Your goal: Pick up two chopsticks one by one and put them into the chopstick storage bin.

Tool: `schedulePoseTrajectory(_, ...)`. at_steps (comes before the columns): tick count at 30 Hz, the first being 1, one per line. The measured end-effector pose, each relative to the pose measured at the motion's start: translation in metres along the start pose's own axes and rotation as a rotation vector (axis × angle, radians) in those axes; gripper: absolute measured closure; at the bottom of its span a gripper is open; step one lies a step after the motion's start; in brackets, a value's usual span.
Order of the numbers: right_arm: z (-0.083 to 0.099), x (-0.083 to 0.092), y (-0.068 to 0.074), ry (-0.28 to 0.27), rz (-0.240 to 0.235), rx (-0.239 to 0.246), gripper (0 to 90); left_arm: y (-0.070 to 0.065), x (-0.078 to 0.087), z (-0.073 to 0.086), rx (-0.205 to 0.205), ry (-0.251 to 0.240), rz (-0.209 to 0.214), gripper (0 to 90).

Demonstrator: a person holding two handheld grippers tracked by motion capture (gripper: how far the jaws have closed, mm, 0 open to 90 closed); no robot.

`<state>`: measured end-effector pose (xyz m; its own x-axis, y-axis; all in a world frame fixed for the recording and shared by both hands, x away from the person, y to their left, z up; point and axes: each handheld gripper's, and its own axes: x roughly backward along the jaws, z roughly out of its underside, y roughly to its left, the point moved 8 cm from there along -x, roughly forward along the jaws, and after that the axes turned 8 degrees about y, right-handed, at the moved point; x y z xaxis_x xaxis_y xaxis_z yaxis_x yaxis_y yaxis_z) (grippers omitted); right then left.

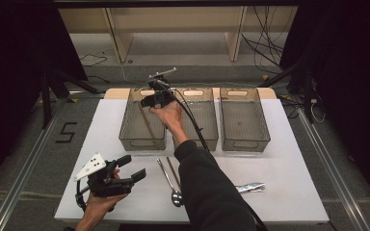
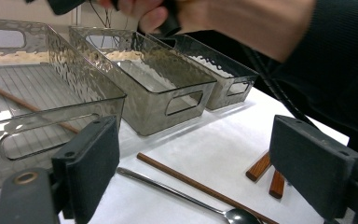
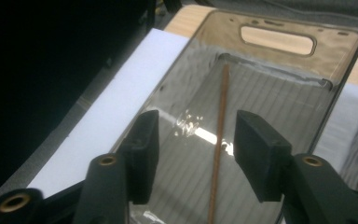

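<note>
A brown chopstick (image 3: 221,116) lies lengthwise on the floor of the left clear bin (image 3: 279,28), seen also in the high view as chopstick (image 1: 148,122) in bin (image 1: 142,143). My right gripper (image 3: 196,149) hangs over that bin, open, with the chopstick lying below the gap and apart from the pads. In the high view the right gripper (image 1: 148,102) is over the bin's far end. My left gripper (image 1: 130,168) rests at the table's front left, open and empty (image 2: 214,168). A second chopstick (image 2: 191,182) and a metal spoon (image 2: 182,196) lie on the white table in front of it.
Two more clear bins, the middle one (image 1: 196,142) and the right one (image 1: 245,142), stand beside the left bin. A silver packet (image 1: 250,187) lies at the front right. Two short brown wooden ends (image 2: 261,167) show under the person's sleeve. The right gripper's cable (image 1: 192,120) crosses the middle bin.
</note>
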<state>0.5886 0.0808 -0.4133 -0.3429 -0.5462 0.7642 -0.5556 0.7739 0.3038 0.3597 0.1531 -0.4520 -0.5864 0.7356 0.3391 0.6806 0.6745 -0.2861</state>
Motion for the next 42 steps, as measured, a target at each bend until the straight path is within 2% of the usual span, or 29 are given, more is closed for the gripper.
schedulePoseTrajectory(3,0.006,0.012,0.000,-0.002,0.000,0.011,44.6,0.000,0.000,0.000,-0.002,0.005,-0.001,15.4)
schedulePoseTrajectory(11,0.033,0.041,-0.007,-0.002,0.004,0.039,37.3,0.000,-0.001,0.001,0.001,0.005,-0.004,15.4)
schedulePoseTrajectory(20,0.076,0.072,0.003,0.020,0.008,0.116,31.9,0.000,-0.001,0.001,-0.001,0.011,-0.009,15.4)
schedulePoseTrajectory(30,0.116,0.089,0.008,0.049,0.012,0.163,30.0,0.000,-0.002,0.002,0.001,0.011,-0.012,15.4)
schedulePoseTrajectory(37,0.147,0.092,0.014,0.082,0.009,0.196,29.9,0.000,-0.002,0.002,0.003,0.010,-0.011,15.4)
schedulePoseTrajectory(42,0.174,0.090,0.016,0.129,-0.001,0.213,30.0,0.001,-0.003,0.002,0.001,0.014,-0.011,15.4)
